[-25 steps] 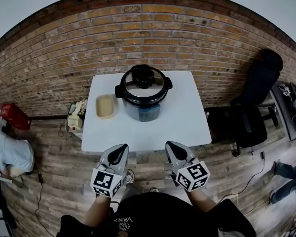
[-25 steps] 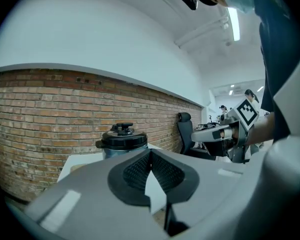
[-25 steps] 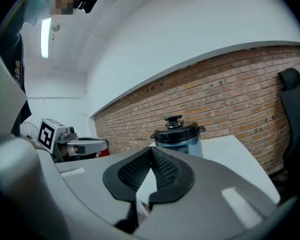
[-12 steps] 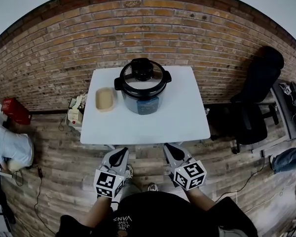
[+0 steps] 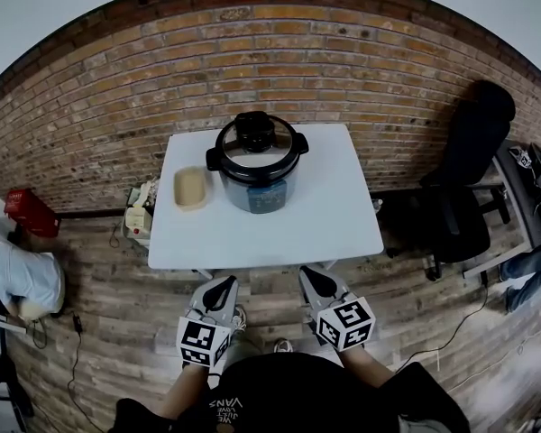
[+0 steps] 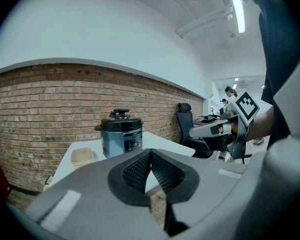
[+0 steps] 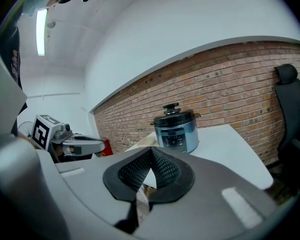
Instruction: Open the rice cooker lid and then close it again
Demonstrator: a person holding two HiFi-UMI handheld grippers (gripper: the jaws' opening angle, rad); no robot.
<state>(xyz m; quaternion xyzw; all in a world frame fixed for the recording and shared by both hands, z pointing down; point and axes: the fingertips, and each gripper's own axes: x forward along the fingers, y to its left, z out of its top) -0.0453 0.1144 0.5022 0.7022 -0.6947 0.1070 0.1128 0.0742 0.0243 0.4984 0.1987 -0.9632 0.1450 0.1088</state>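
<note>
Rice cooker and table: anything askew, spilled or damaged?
Nothing stands out. The rice cooker stands upright on the white table with its lid seated level. The beige container sits flat beside it. No spill or damage is visible.

rice cooker (image 5: 257,165) panel print too small to read; legs (image 5: 530,267) at right edge, body cut off.
</note>
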